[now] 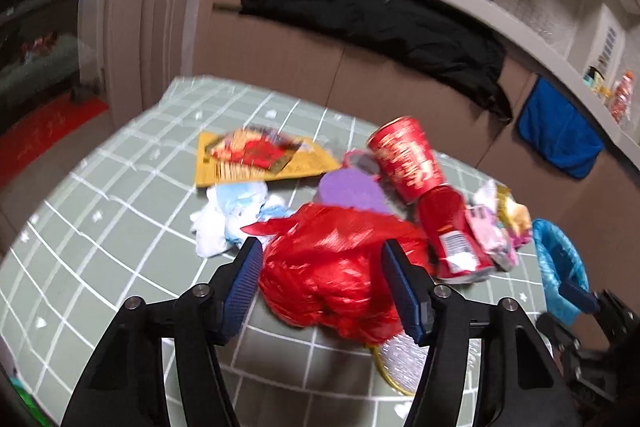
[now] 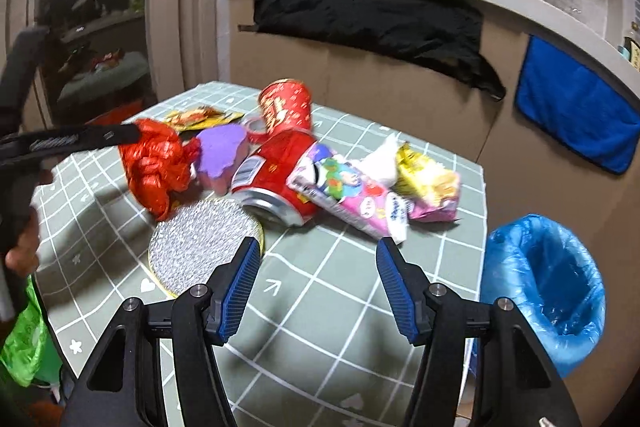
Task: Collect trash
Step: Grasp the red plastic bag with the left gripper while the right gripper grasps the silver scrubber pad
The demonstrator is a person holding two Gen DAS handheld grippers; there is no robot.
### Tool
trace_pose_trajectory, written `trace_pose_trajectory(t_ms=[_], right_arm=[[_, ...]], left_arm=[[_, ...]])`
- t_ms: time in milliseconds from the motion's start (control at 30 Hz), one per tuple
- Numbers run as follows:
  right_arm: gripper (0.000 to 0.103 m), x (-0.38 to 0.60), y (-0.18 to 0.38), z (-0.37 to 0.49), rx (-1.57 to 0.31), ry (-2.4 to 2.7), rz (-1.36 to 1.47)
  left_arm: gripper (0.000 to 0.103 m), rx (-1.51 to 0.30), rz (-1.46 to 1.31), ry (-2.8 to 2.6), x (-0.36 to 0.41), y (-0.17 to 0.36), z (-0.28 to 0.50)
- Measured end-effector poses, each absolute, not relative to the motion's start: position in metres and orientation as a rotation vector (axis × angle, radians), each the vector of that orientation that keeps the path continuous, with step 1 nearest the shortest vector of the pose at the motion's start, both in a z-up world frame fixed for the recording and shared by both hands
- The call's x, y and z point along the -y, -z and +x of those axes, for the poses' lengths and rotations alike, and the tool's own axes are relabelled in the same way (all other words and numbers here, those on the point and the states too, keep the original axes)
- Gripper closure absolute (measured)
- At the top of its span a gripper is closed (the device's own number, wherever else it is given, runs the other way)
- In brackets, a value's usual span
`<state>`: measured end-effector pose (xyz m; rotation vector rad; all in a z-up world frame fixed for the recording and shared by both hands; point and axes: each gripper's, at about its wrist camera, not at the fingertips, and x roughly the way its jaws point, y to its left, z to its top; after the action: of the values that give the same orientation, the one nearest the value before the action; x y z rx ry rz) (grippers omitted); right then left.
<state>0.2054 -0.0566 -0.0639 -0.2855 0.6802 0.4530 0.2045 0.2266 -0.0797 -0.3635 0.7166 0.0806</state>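
Left wrist view: the left gripper [image 1: 320,291] stands with its blue pads wide apart on either side of a crumpled red plastic bag [image 1: 336,267]; the bag lies between the pads, but whether they press on it cannot be told through the blur. Beyond it on the green grid tablecloth [image 1: 100,227] lie a white-and-blue crumpled tissue [image 1: 232,215] and a yellow snack wrapper [image 1: 256,159], both seen well only here, plus a purple sponge [image 1: 352,193], a red paper cup [image 1: 406,159] and a red can [image 1: 452,235] on its side. Right wrist view: the right gripper [image 2: 318,287] is spread open over bare cloth, holding nothing, with a silver glitter disc [image 2: 200,243] just beside its left pad. This view alone shows clearly the pink carton [image 2: 352,199], the yellow-pink packet [image 2: 428,187], and the blue-lined bin [image 2: 544,291] off the table's right edge. A person's hand [image 2: 20,247] grips the other tool at the left margin.
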Motion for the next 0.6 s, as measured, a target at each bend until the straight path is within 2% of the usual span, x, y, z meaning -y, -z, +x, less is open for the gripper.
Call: trace_pose_trajectory(t_ms=[167,300,400,600], right_arm=[[0.047,0.05,0.068,0.206,-0.693,-0.469,-0.295],[0.047,0.039,0.07,0.213,-0.723,-0.516,-0.262],[0.047,0.025,0.08,0.222,-0.765,-0.547,-0.256],[0.047,0.001,0.102,0.239,-0.85,-0.574,-0.241]], left_arm=[[0.043,-0.729,-0.455,-0.088,-0.235,0.096,0.211],[0.056,-0.706,-0.476,-0.062,-0.236,0.094,0.206],[0.06,-0.681,-0.481,-0.074,-0.24,0.089,0.194],[0.061,-0.595,-0.438,-0.114,-0.244,0.066,0.158]])
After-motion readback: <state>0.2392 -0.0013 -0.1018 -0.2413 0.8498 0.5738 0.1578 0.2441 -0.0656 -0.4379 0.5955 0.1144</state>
